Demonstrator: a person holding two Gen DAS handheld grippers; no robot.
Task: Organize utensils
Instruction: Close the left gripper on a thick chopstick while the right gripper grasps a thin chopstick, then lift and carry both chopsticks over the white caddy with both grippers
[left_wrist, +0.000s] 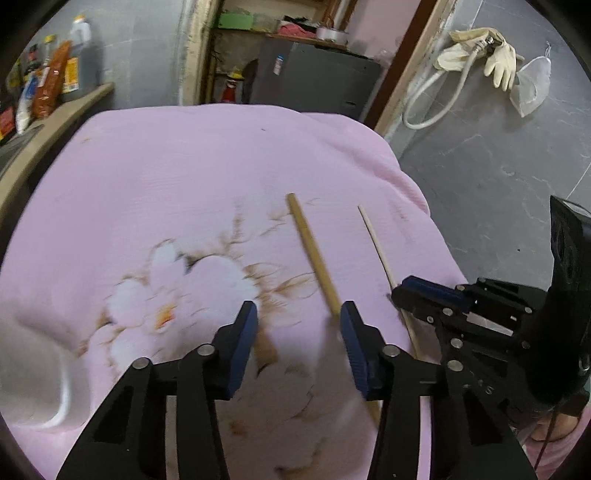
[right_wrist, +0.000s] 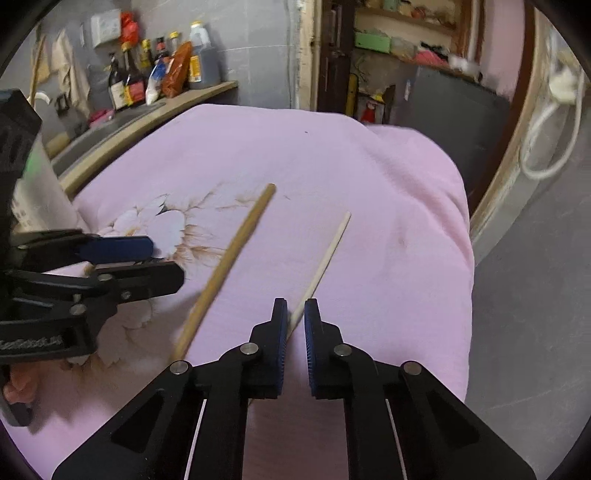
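Chopsticks lie on the pink floral cloth (left_wrist: 184, 166), near its right edge: tan chopstick (left_wrist: 314, 258) left, pale thin chopstick (right_wrist: 325, 258) right. Left gripper (left_wrist: 299, 314) is spread, straddling the tan one's near end, pads not pressing. Right gripper (right_wrist: 295, 310) is pinched onto the pale chopstick's near end.

We see two chopsticks on the cloth (left_wrist: 166, 166): thicker chopstick (left_wrist: 314, 258) left, thinner chopstick (left_wrist: 376, 247) right | left gripper (left_wrist: 299, 314) at thicker one's near end, contact unclear | right gripper (right_wrist: 295, 308) around thinner one's near end | shelf with bottles (right_wrist: 155, 81) behind left.
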